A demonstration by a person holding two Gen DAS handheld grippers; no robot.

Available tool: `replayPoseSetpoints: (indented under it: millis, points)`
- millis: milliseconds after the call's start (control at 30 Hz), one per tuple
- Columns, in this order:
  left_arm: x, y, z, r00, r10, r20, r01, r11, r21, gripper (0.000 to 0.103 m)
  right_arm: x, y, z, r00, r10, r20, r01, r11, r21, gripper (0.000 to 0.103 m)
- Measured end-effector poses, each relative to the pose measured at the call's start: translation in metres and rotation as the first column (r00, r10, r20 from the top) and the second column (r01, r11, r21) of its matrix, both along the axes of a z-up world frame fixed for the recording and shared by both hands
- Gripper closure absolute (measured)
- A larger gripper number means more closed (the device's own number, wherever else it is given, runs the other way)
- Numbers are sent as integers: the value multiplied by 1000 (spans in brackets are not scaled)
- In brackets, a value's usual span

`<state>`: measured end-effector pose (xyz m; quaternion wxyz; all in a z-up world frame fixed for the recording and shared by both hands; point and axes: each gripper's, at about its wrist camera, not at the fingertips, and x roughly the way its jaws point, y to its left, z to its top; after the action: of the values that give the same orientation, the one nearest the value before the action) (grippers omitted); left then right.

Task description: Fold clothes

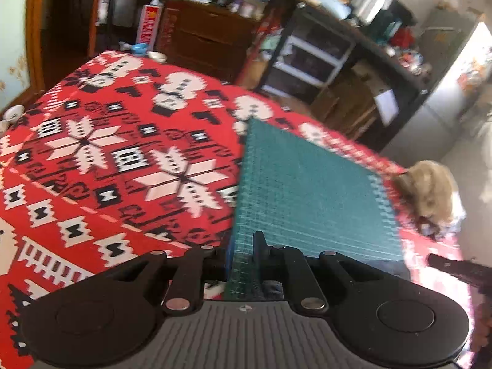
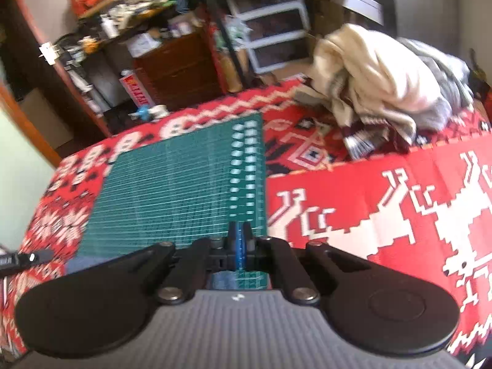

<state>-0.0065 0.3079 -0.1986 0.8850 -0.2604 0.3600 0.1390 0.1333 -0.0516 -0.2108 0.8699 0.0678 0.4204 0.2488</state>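
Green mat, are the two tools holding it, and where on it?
Yes. The left tool and the right tool are each shut on the near edge of the green mat, lifted over the red blanket.

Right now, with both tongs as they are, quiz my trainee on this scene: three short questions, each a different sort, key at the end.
1. True or false: both the left tongs and right tongs are shut on the green mat.
2. Multiple choice: the clothes pile lies A) on the mat, B) on the red cloth apart from the mat, C) on the floor.
3. Fill in: in the left view, the mat's near edge is ____ off the cloth.

Key: 1 true; 2 B; 3 lifted.
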Motion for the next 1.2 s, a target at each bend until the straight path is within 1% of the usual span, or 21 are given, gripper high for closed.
replayPoseSetpoints:
  millis: [100,200,267,300,333,367,400,500,567,667,700,800,867,933,967,1000,1033,1067,1133,1200]
  points:
    - [-2,-22,6,995,-89,36,90,996,-3,92,-29,20,10,990,124,62,-120,991,-63,96]
    - [7,-49,-4,982,-184,38,185,983,-19,92,-53,49,0,974,215,66,-206,971,-121,96]
    - [13,-63,-13,975,-221,26,221,975,-4,92,-59,60,-12,971,232,60,-220,962,-159,96]
    - [14,-68,-17,975,-224,-10,224,974,23,92,-60,63,-19,970,234,58,-220,958,-186,96]
    - [16,-72,-22,973,-225,-46,227,972,53,92,-62,62,-25,971,232,65,-217,960,-178,97]
    - [14,-74,-27,972,-225,-72,230,970,80,95,-64,57,-27,973,222,65,-210,965,-157,97]
    - [10,-72,-30,972,-223,-73,228,970,85,100,-66,53,-28,976,211,61,-201,970,-136,97]
    - [-1,-63,-29,978,-196,-77,200,978,59,100,-72,41,-26,981,185,50,-176,974,-141,98]
    - [-8,-60,-27,978,-188,-85,194,979,65,100,-73,31,-25,986,164,41,-158,979,-130,98]
    - [-18,-56,-22,980,-173,-102,180,981,73,99,-76,19,-24,994,105,39,-96,979,-177,95]
    - [-23,-53,-20,980,-166,-109,173,983,63,96,-78,12,-23,995,94,33,-87,981,-174,95]
    - [-38,-48,-15,982,-159,-106,162,987,20,96,-86,-11,-18,996,86,13,-83,987,-135,95]
    - [-45,-47,-13,978,-171,-117,173,985,13,90,-88,-22,-16,996,94,4,-92,988,-123,93]
    - [-50,-48,-13,975,-182,-130,188,982,30,72,-89,-28,-14,994,106,0,-105,986,-133,92]
    - [-52,-48,-14,973,-186,-138,193,980,42,70,-88,-28,-14,994,112,-5,-111,984,-140,92]
    - [-53,-48,-15,971,-187,-151,197,979,52,69,-85,-28,-15,993,118,-11,-118,982,-148,89]
    - [-53,-48,-17,968,-186,-166,198,979,54,68,-82,-25,-16,992,125,-16,-126,980,-153,81]
    - [-53,-47,-19,966,-186,-180,199,979,54,68,-80,-22,-17,991,133,-19,-134,979,-156,79]
    - [-51,-44,-21,960,-195,-200,207,977,43,63,-76,-14,-18,987,161,-23,-163,972,-169,79]
    - [-47,-41,-25,952,-206,-225,217,976,26,63,-71,-5,-20,981,191,-32,-193,964,-185,79]
